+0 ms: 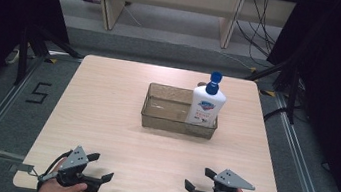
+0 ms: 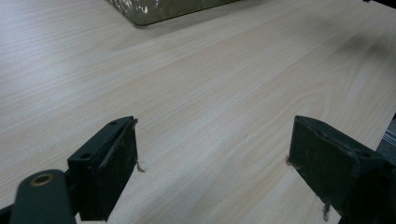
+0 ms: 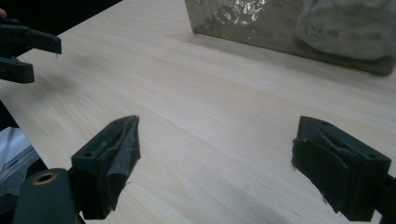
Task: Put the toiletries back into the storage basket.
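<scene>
A pale wood table (image 1: 119, 119) stands on a grey floor, with dark curtains at both sides and light furniture legs along the top of the high view. Right of centre on it sits a clear bin (image 1: 166, 111), and a white bottle (image 1: 206, 106) with a blue cap stands upright in the bin's right end, against its near wall. At the lower left of that frame the left gripper (image 1: 101, 166) rests by the near table edge, jaws spread wide and empty; at the lower right the right gripper (image 1: 197, 178) does the same. Both are well apart from the bin. The tall bottle looks top-heavy: a grab high on the neck, or a jaw knocking the bin wall, could tip it or drag the light bin along.
</scene>
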Demonstrator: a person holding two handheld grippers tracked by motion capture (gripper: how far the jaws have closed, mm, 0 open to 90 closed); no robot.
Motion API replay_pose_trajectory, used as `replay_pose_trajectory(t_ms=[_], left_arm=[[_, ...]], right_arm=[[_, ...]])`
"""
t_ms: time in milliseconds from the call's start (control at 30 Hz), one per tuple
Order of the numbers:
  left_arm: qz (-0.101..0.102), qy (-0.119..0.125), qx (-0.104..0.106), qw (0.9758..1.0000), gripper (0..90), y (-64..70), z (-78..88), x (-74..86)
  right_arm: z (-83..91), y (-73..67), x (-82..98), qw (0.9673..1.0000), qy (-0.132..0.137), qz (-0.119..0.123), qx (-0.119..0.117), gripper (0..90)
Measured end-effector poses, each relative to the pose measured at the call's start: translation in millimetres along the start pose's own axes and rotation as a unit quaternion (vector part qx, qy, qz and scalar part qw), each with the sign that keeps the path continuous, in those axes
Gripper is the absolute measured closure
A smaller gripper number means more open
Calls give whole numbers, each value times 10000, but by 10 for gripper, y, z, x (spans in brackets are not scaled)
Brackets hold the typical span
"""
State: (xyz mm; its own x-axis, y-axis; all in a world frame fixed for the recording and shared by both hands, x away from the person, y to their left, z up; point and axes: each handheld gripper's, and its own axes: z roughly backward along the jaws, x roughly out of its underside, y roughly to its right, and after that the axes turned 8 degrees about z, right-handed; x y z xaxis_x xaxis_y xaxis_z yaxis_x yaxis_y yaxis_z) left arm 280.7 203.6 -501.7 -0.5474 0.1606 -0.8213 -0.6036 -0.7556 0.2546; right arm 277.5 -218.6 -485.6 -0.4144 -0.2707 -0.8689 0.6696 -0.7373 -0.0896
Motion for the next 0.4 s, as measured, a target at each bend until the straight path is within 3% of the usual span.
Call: replay_pose_trajectory(t_ms=[167,300,367,400], left_arm=[[6,31,33,10000,149,1,-2,1],[5,26,32,10000,149,-1,-3,0],[2,8,0,10000,149,0,2,-1],[4,21,36,10000,149,-4,-3,1]], right_arm=[[22,5,9,9999,-28,96,-30,154],[28,-29,19,9999,-78,-69,-91,154],[20,13,21,9998,-60,168,8,154],[22,11,20,9999,-43,129,-17,154]])
